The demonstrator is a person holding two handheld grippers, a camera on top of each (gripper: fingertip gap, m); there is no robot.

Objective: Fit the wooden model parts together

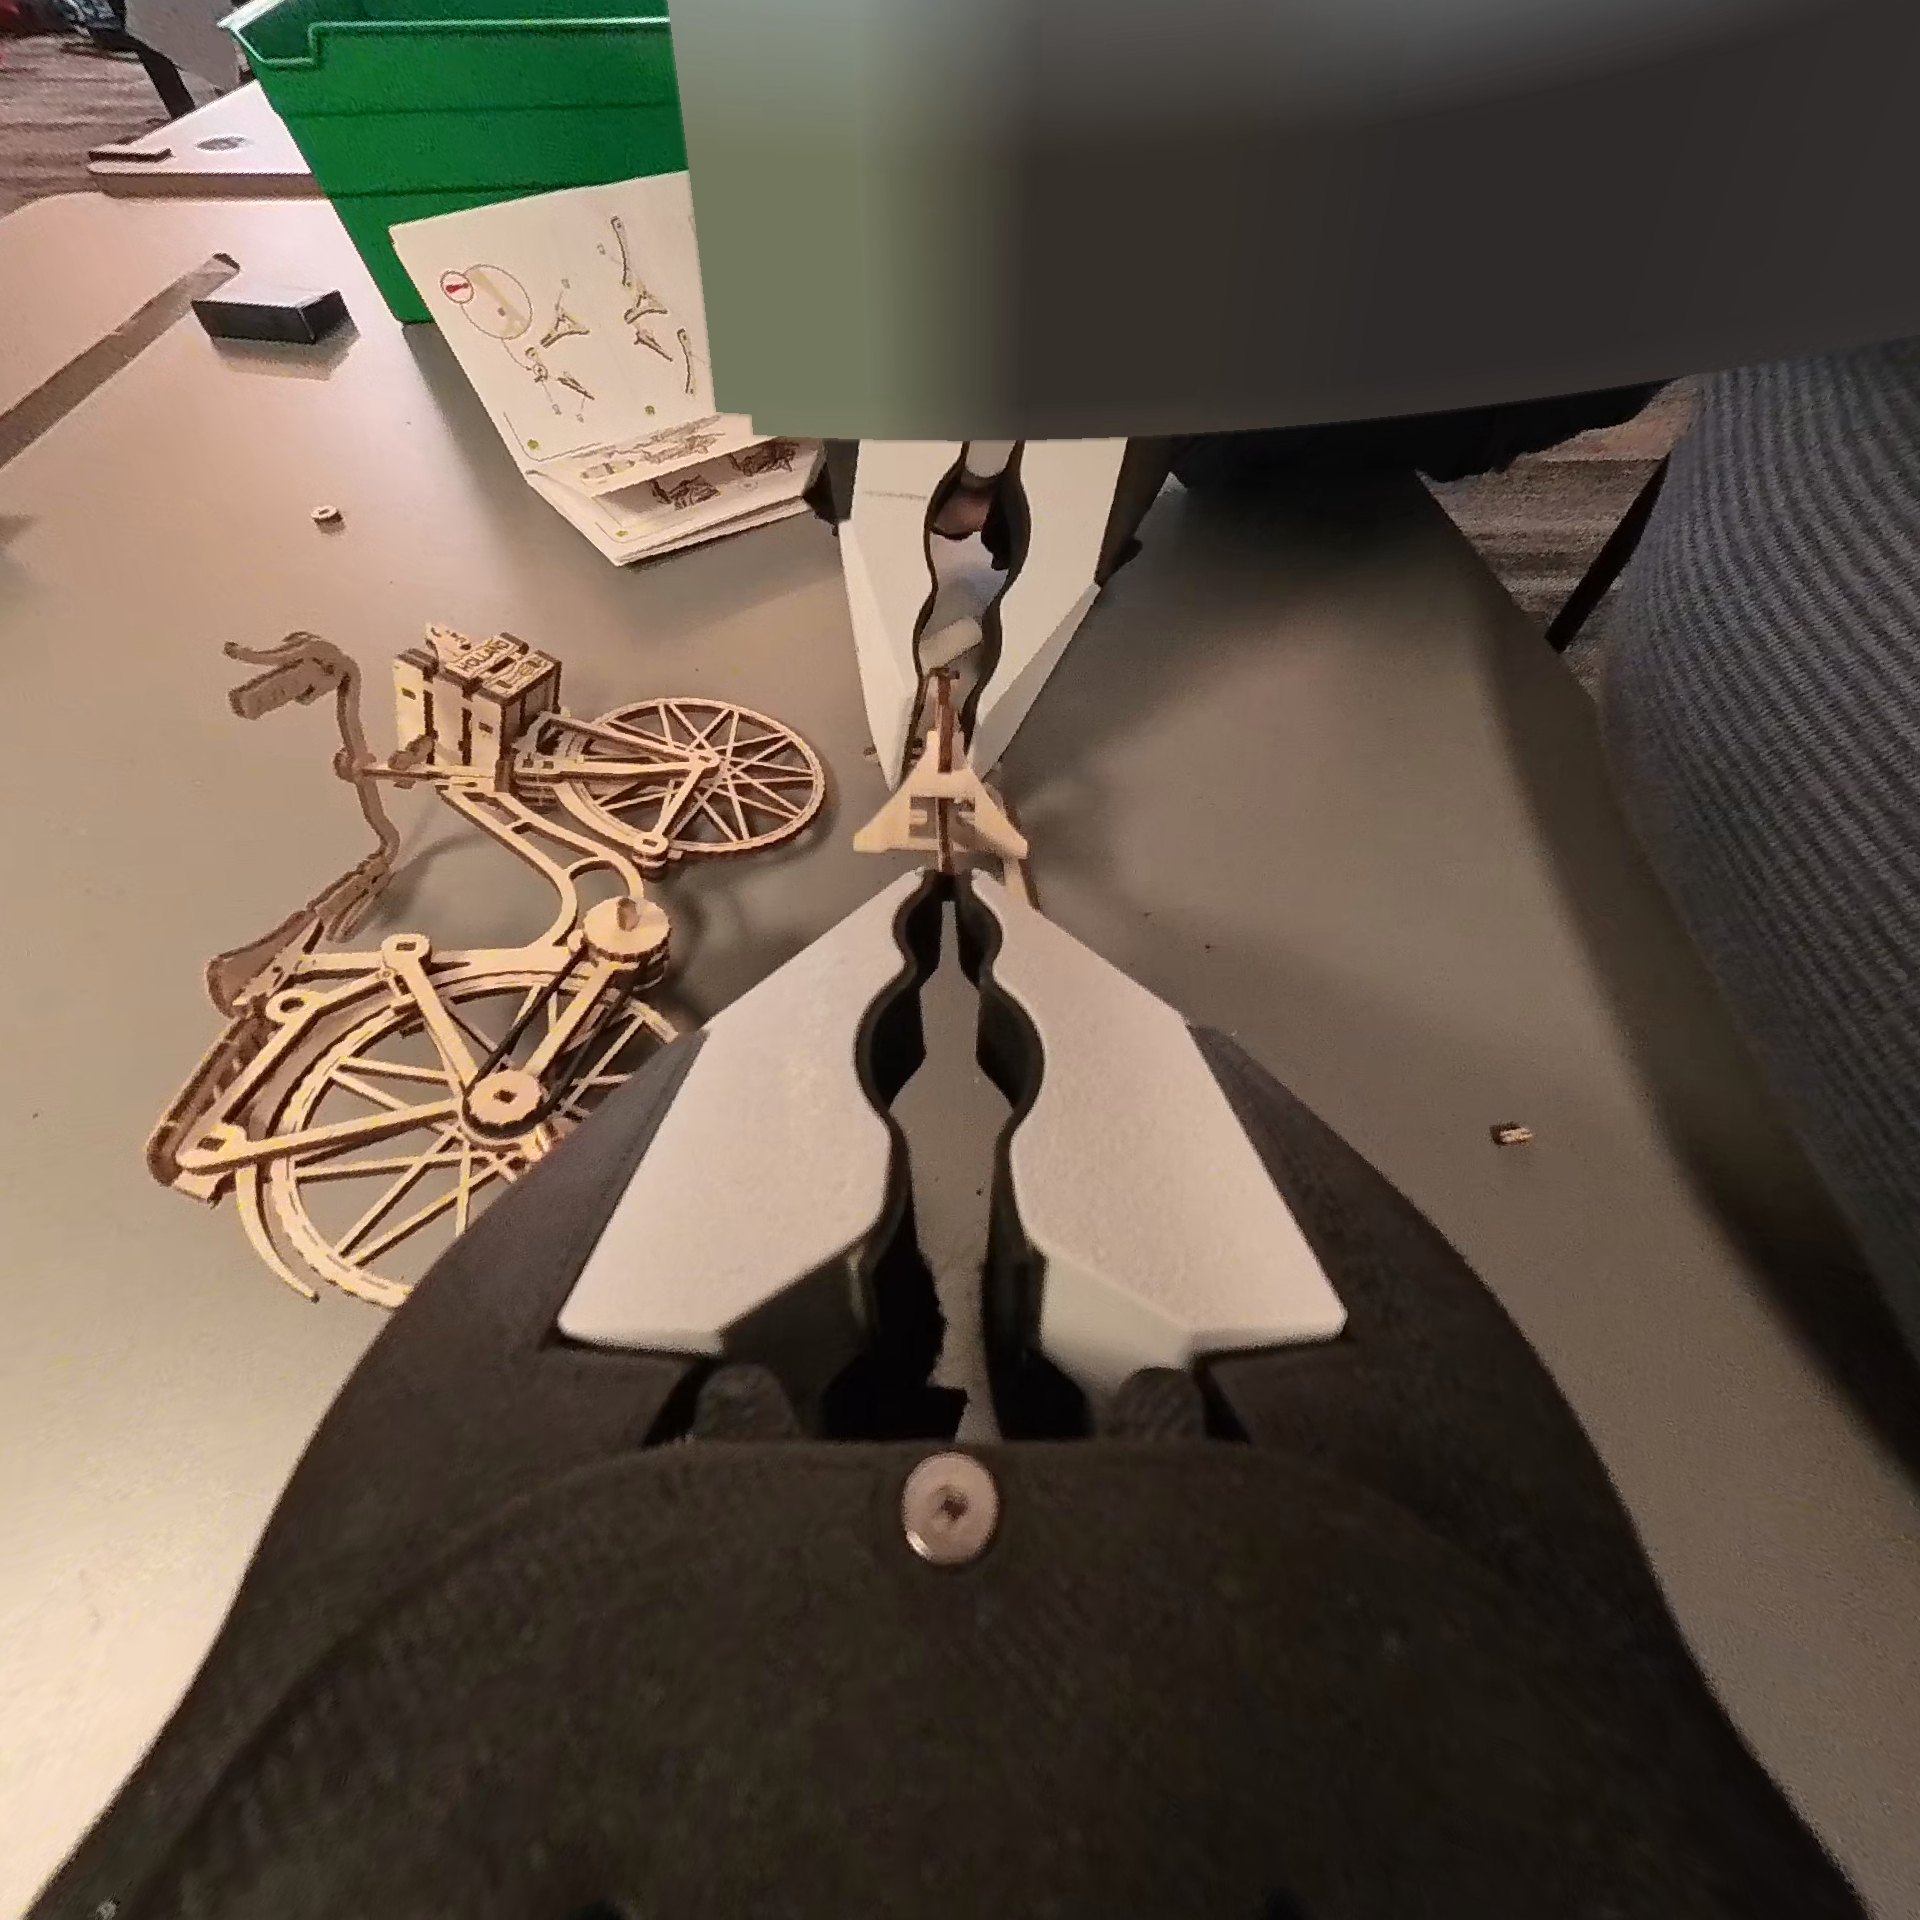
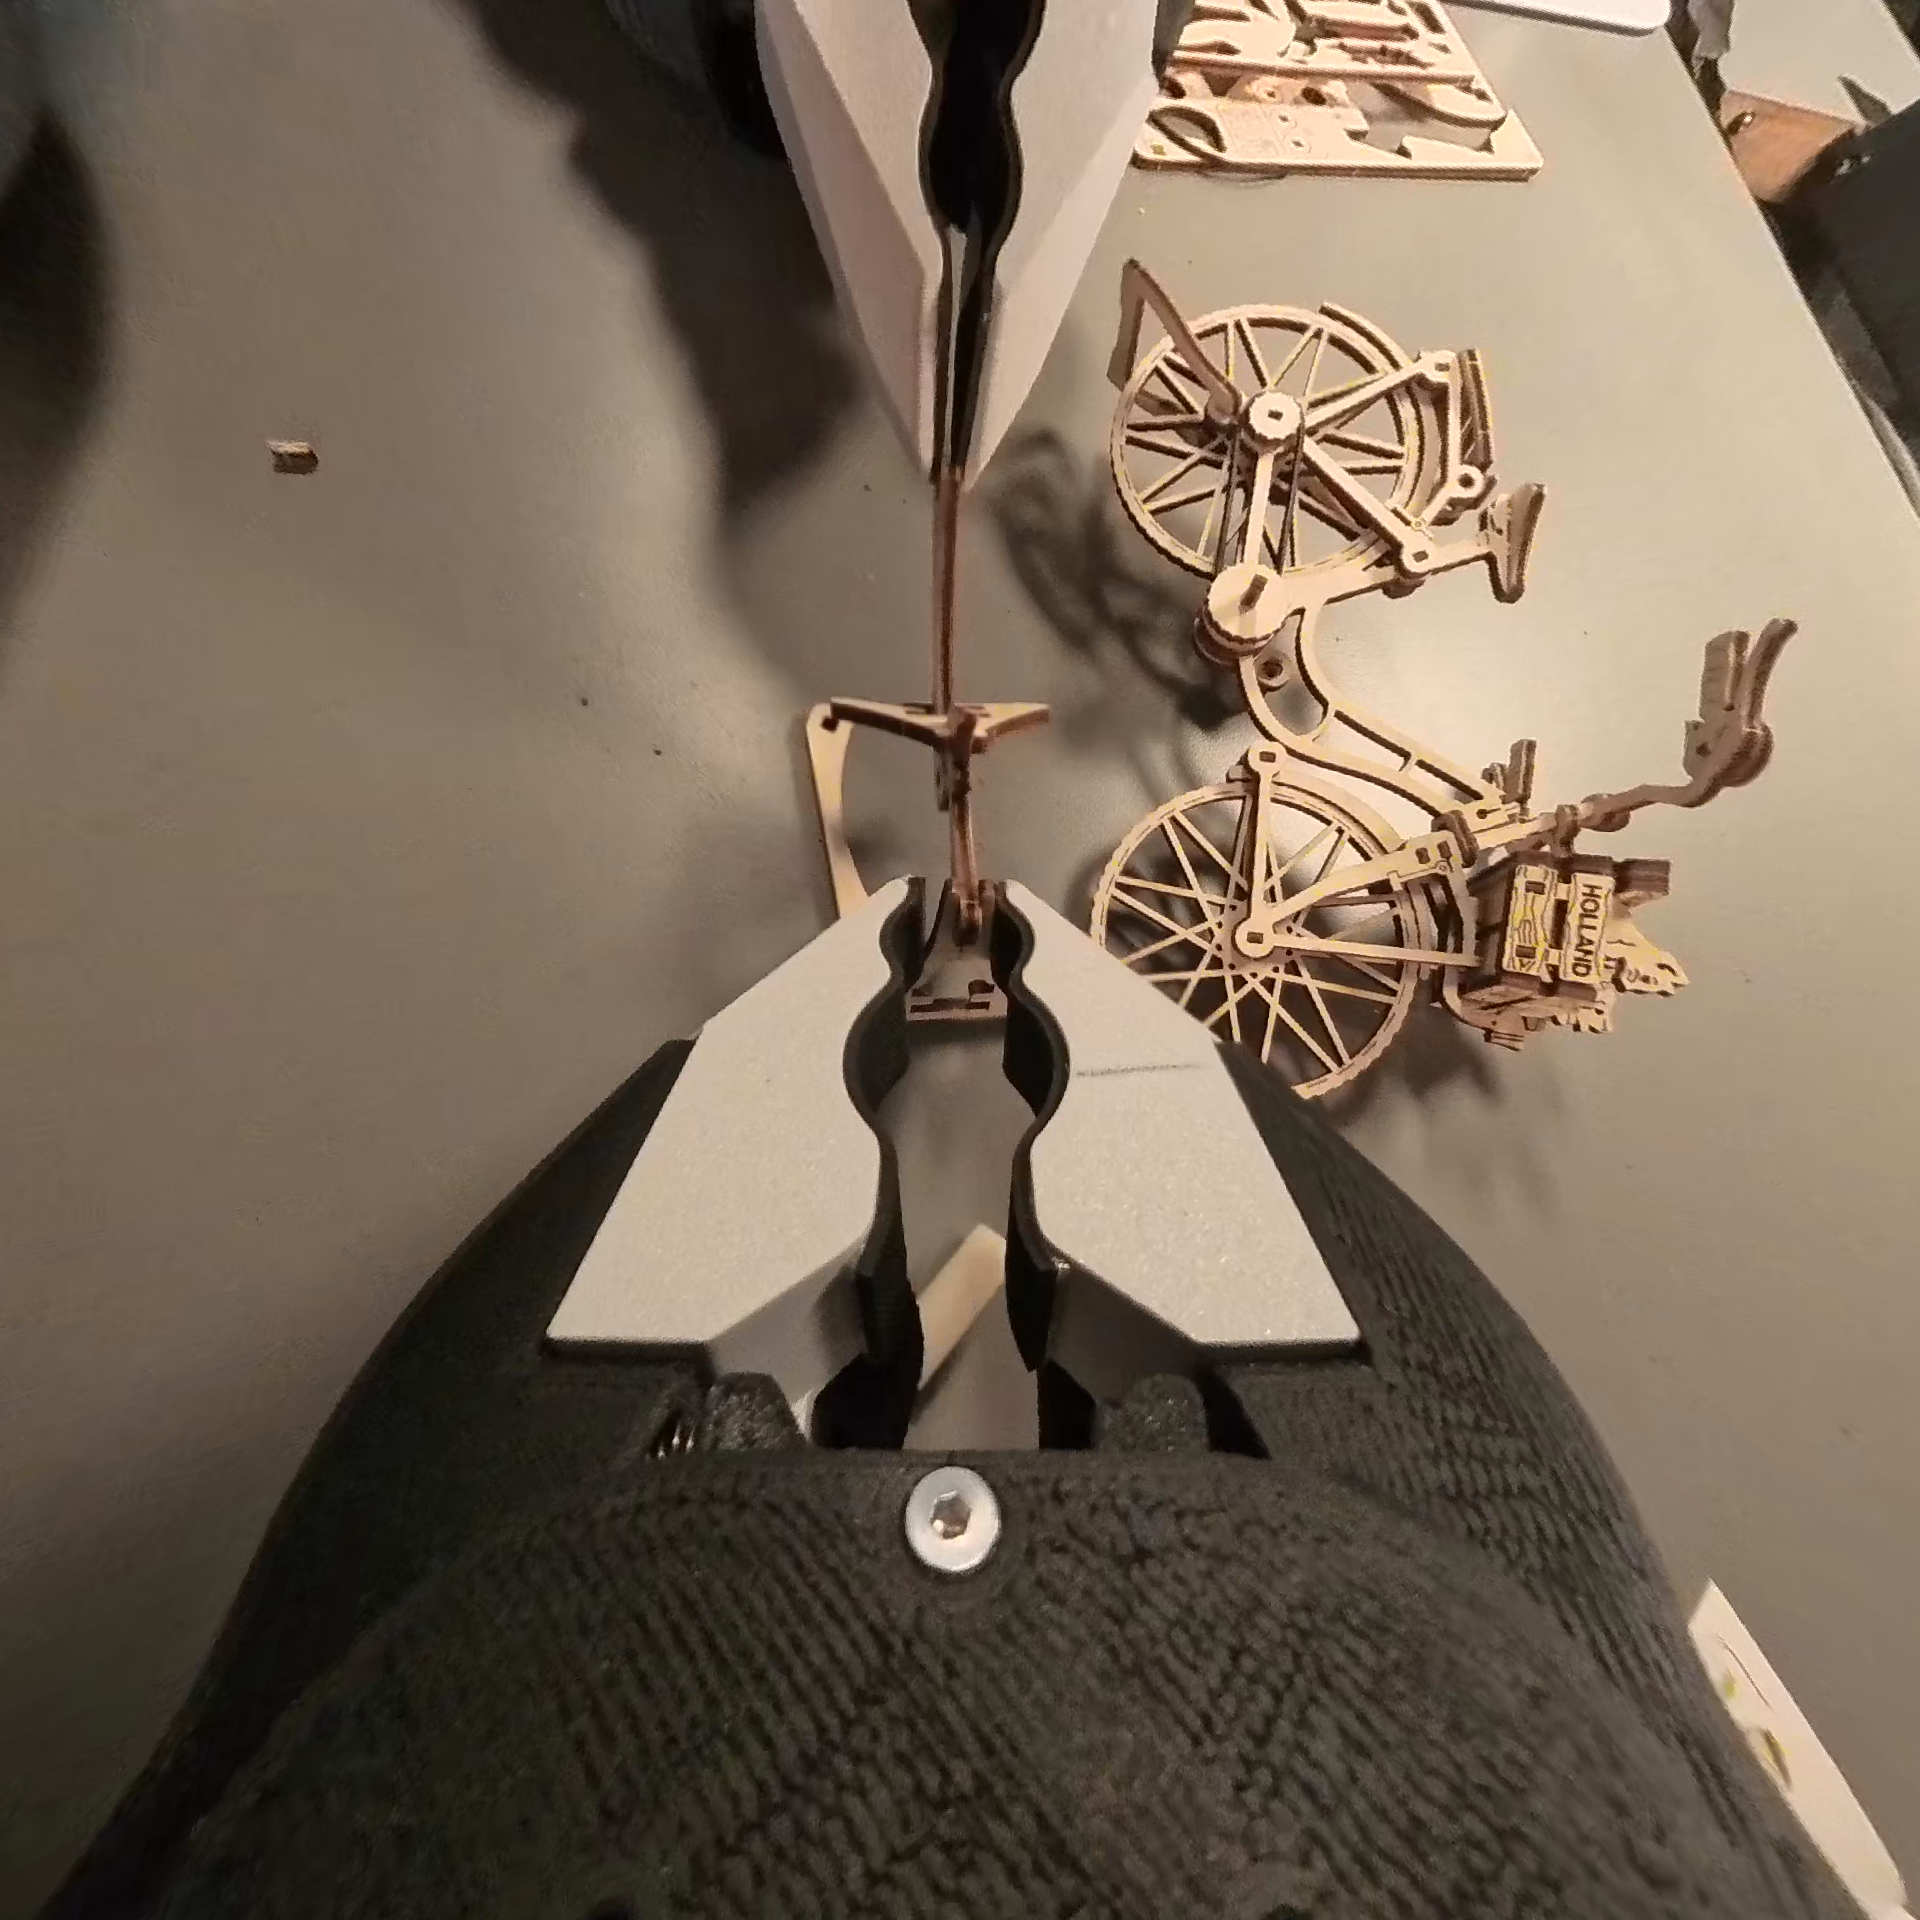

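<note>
A small wooden assembly (image 1: 940,821) with a triangular cross piece (image 2: 935,722) hangs above the table between my two grippers, which face each other tip to tip. My left gripper (image 1: 940,883) is shut on its thin strip (image 2: 945,582). My right gripper (image 2: 961,894) is shut on the other end, a part with a flat foot (image 2: 951,987). Each gripper shows in the other's view: the right (image 1: 945,717), the left (image 2: 951,457). A wooden bicycle model (image 1: 468,935) lies on its side beside them (image 2: 1403,727). A curved flat wooden part (image 2: 831,821) lies on the table under the assembly.
A green bin (image 1: 468,135), an instruction booklet (image 1: 582,343) and a black block (image 1: 270,312) sit at the back left. A wooden part sheet (image 2: 1320,94) lies at the far end. Small wooden bits (image 1: 1512,1135) (image 2: 291,454) lie loose. A striped chair (image 1: 1766,779) stands past the table edge.
</note>
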